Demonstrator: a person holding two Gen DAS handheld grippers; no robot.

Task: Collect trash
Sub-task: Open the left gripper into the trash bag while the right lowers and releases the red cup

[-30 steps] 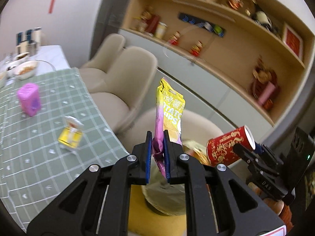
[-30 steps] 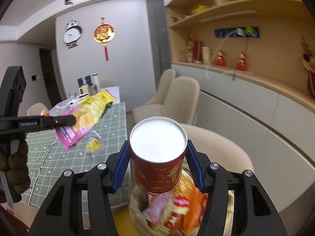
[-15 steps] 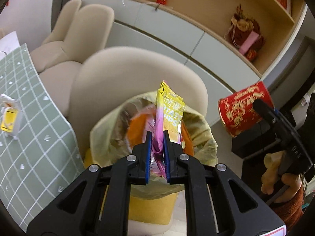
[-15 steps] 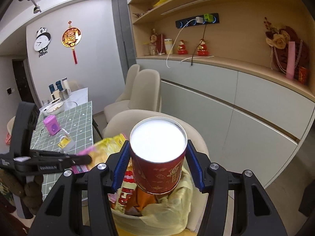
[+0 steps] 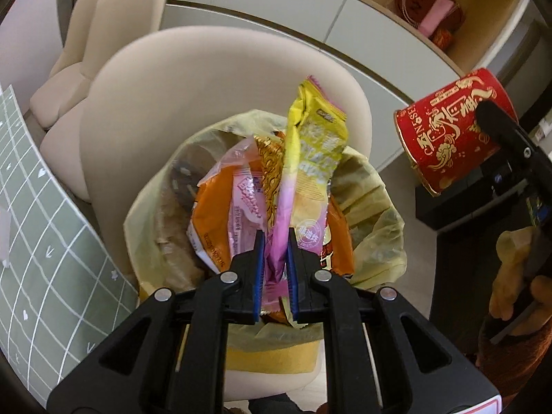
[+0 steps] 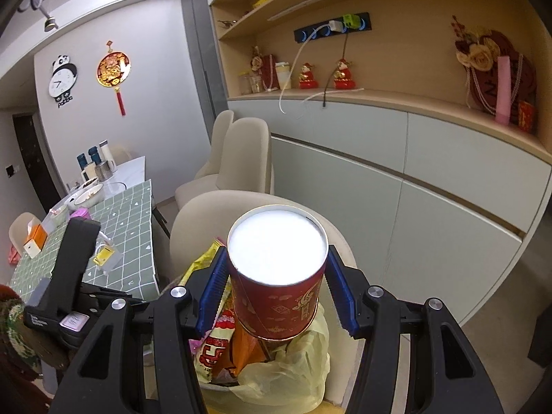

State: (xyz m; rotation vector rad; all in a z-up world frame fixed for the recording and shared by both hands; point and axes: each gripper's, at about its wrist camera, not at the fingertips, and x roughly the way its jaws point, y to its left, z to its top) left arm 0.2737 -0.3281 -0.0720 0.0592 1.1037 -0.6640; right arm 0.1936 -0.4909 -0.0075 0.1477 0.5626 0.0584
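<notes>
Both pieces of trash hung over the bin bag [image 5: 376, 207]: the left hand-held gripper [image 5: 274, 269] clenched the chip packet [image 5: 310, 172] lengthwise, directly above the opening at frame centre. The right hand-held gripper [image 6: 276, 293] grasped the red can [image 6: 277, 276], which in the left view sat upper right, farther from the opening.

My way into the bin [image 5: 379, 207] is crowded: wrappers [image 5: 234, 214] fill its mouth up to the rim. A cream chair back [image 5: 214, 79] walls off the far side and the worktop [image 5: 51, 241] edge hems the left. On the right, the red can [image 5: 452, 120] hangs above the rim, with open floor beyond.
</notes>
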